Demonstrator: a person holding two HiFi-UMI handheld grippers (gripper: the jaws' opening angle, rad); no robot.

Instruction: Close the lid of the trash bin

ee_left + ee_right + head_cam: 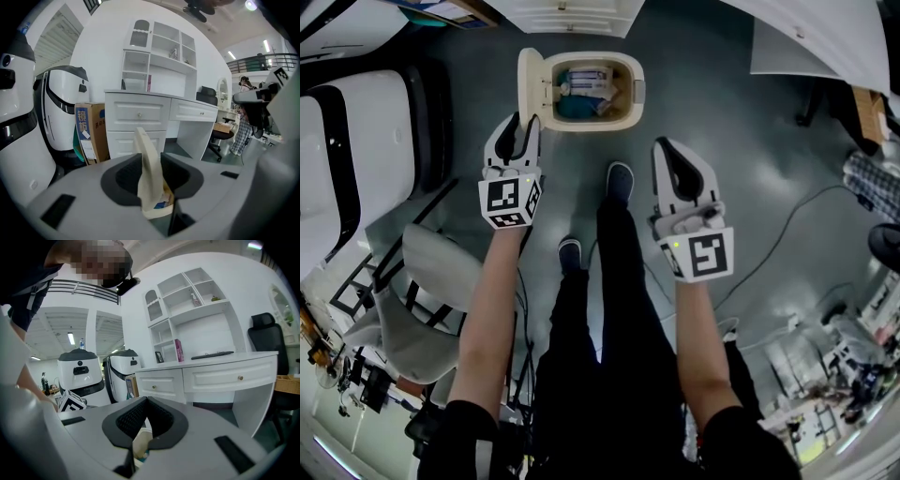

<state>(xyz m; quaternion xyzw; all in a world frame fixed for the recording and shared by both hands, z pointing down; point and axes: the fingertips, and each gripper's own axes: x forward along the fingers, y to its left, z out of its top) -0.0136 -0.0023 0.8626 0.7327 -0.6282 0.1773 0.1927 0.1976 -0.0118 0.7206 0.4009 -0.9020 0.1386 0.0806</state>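
The cream trash bin (592,126) stands on the grey floor with rubbish inside, and its lid (529,89) is swung up on the left side. My left gripper (521,127) is at the near end of that lid. In the left gripper view the lid (149,164) stands edge-on between the black pads (123,178) and fills the gap, so the left gripper (151,157) is shut on it. My right gripper (667,150) hovers to the right of the bin, apart from it. Its tips meet in the right gripper view, where the right gripper (146,400) is shut on nothing.
A white desk with drawers (140,112) and a cardboard box (91,131) stand behind the bin. White robot bodies (347,150) and a chair (422,300) are at the left. The person's shoe (619,178) is just in front of the bin. A cable (787,234) runs at the right.
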